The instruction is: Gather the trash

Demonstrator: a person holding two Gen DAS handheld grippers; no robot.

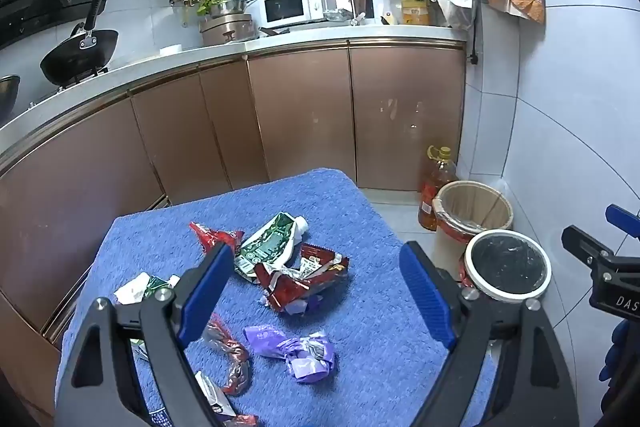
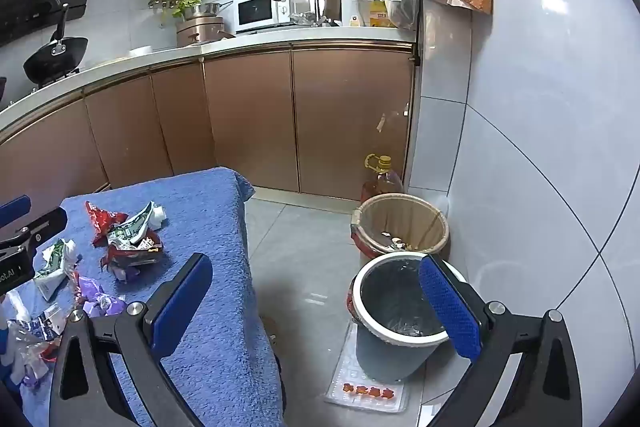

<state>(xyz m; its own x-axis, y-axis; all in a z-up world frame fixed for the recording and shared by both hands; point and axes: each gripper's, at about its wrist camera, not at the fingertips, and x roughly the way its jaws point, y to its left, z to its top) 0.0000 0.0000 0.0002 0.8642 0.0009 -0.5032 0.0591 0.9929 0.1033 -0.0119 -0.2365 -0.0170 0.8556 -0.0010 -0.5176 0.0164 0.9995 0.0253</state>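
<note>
Crumpled wrappers lie on a blue towel-covered table (image 1: 360,211): a green and white pouch (image 1: 272,239), a red wrapper (image 1: 304,279), a purple wrapper (image 1: 300,351) and several more by the left finger. My left gripper (image 1: 316,291) is open and empty above them. My right gripper (image 2: 316,307) is open and empty, between the table edge (image 2: 224,211) and a grey bin with a white rim (image 2: 396,327) on the floor. That bin also shows in the left wrist view (image 1: 508,263). The wrappers show at the left of the right wrist view (image 2: 128,235).
A beige lined bin (image 2: 404,223) stands behind the grey one, with an oil bottle (image 2: 382,179) beside it. A clear plastic tray (image 2: 368,387) lies on the floor under the grey bin. Brown cabinets (image 1: 300,115) and a tiled wall (image 2: 540,147) enclose the space.
</note>
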